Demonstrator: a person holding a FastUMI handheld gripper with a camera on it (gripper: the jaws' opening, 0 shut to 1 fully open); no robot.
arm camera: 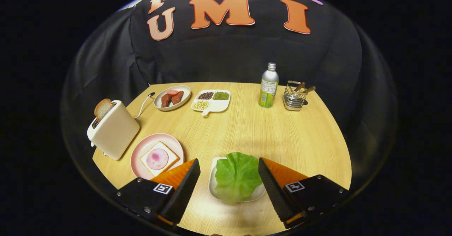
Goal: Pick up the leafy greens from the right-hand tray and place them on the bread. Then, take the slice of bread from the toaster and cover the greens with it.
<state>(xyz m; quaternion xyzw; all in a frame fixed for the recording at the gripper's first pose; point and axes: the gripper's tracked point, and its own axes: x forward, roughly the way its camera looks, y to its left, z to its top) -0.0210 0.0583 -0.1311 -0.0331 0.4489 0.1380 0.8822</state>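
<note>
The gripper (229,170) hangs spread wide, the lettuce (237,175) between its fingers on a small white tray (212,179). This looks like the first step, the pick. Next it should lower and close. The table (247,130) lies open toward the pink plate (141,151) with bread (166,150), near the toaster (113,133).

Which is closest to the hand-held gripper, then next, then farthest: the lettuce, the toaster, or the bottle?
From the open hand-held gripper:
1. Lettuce leaf, between the fingers on its white tray.
2. Toaster, off to the left, bread slice sticking up.
3. Bottle, far across the table, beside the wire basket.
</note>
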